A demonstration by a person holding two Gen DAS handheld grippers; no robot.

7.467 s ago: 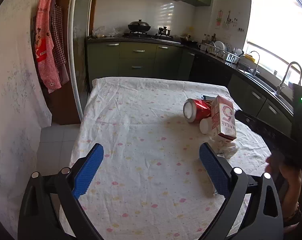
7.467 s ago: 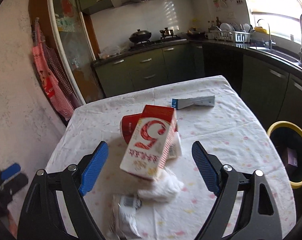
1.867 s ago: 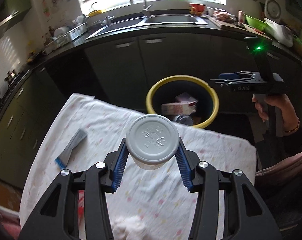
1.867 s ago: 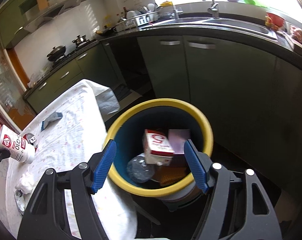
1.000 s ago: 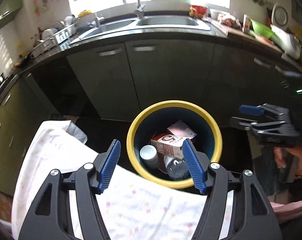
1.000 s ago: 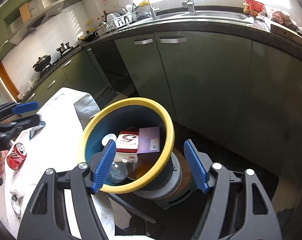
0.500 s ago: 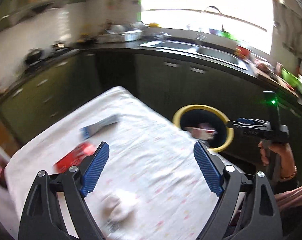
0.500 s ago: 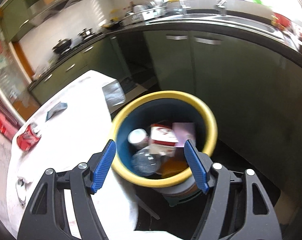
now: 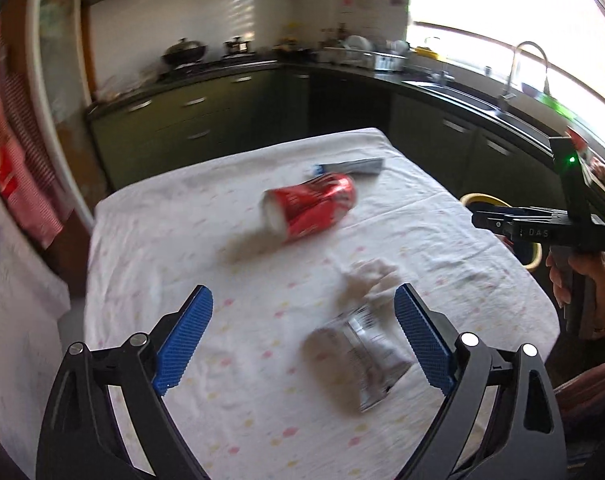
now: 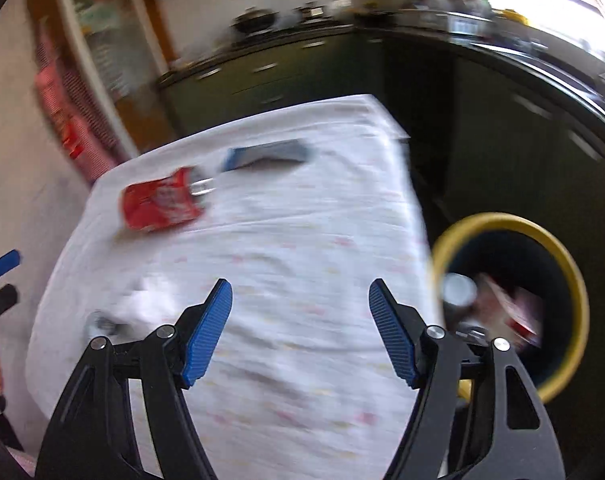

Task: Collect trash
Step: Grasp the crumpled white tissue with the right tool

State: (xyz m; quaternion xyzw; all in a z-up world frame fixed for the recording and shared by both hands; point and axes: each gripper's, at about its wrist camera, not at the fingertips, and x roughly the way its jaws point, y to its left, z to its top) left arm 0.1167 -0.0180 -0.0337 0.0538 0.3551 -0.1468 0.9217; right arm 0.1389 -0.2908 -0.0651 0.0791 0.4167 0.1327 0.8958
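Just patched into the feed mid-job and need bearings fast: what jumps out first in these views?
The red can lying on its side in the middle of the white tablecloth grabs the eye first, with a grey-blue tube just behind it. Nearer the left gripper, whose jaws have just been opening with nothing between them, lie a crumpled tissue and a clear wrapper. Beside the table, the yellow-rimmed bin already holds trash.

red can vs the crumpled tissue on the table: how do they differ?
Colour: the red can is glossy red with white print; the crumpled tissue is plain white.
Shape: the can is a firm cylinder lying on its side; the tissue is a soft, shapeless wad.
Place: the can lies nearer the far end of the table, by the blue-and-grey tube; the tissue lies nearer the left gripper.
Shared: both rest on the tablecloth, ungripped.
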